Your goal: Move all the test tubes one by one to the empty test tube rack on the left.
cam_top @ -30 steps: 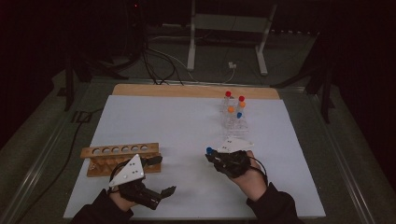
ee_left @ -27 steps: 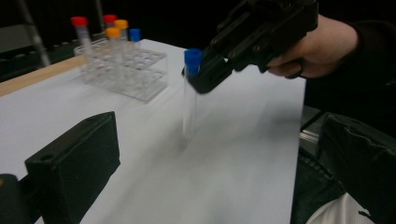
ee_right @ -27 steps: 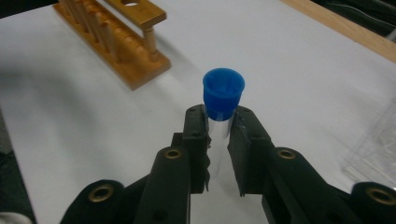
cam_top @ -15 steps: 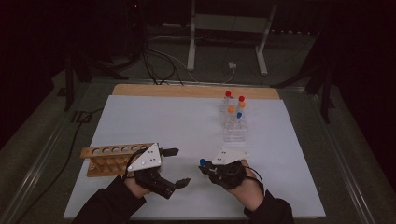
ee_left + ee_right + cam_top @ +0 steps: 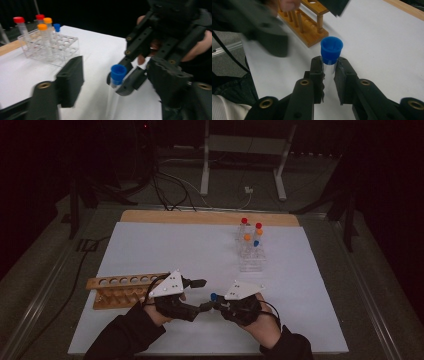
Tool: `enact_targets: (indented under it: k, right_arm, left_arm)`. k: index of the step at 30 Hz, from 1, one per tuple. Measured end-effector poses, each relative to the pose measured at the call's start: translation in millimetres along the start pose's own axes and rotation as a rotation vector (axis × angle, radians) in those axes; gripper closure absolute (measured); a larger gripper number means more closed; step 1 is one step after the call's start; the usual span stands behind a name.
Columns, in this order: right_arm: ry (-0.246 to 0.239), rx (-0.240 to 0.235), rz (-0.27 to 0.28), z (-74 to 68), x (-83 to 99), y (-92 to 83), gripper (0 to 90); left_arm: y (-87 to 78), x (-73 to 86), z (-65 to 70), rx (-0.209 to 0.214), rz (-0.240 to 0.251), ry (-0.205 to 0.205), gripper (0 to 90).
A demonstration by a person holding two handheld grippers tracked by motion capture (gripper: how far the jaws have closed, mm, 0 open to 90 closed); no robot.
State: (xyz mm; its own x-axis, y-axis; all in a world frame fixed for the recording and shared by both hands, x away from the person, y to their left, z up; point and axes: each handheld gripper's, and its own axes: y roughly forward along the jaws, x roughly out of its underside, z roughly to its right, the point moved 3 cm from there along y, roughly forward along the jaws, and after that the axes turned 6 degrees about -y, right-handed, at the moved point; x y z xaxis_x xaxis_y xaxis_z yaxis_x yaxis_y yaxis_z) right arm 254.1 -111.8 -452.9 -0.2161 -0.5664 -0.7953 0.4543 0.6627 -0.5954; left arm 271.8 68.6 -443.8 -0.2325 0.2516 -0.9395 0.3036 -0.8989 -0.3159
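The right gripper (image 5: 328,68) is clamped on a blue-capped tube (image 5: 331,51). The left gripper (image 5: 199,295), jaws just closing, straddles that tube without touching it; the wooden rack (image 5: 120,290) sits just behind it.

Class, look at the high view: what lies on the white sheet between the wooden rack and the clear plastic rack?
Nothing. Between the wooden rack and the clear plastic rack, the white sheet is bare in the high view.

The room around my table (image 5: 150,245) was dark; a white sheet (image 5: 190,250) covered its wooden top; beyond stood a pale metal stand (image 5: 245,150) and tangled cables (image 5: 160,185) across grey floor (image 5: 45,270).
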Motion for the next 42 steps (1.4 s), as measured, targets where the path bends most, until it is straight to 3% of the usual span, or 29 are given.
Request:
enact_targets:
  k: [12,19,30,34,42]
  right_arm:
    - [0.001,-0.003,0.002,0.3,-0.1,-0.6,77.1]
    - [0.001,-0.003,0.004,0.7,-0.5,-0.6,77.1]
    - [0.009,-0.011,0.022,1.4,-1.6,-2.5,76.1]
    - [0.005,-0.005,0.032,2.6,-3.7,-7.4,64.1]
    - [0.043,0.02,0.079,11.7,-4.2,-18.1,46.4]
  left_arm:
    - [10.9,1.7,0.2,0.017,-0.008,0.019,64.2]
    - [12.8,2.0,1.3,0.026,-0.029,0.038,75.3]
    - [11.7,-1.1,1.7,0.026,-0.027,0.055,78.0]
    - [6.3,-6.7,-1.4,0.009,-0.014,0.052,78.1]
    - [-7.8,-13.9,-12.1,-0.035,0.01,0.044,78.1]
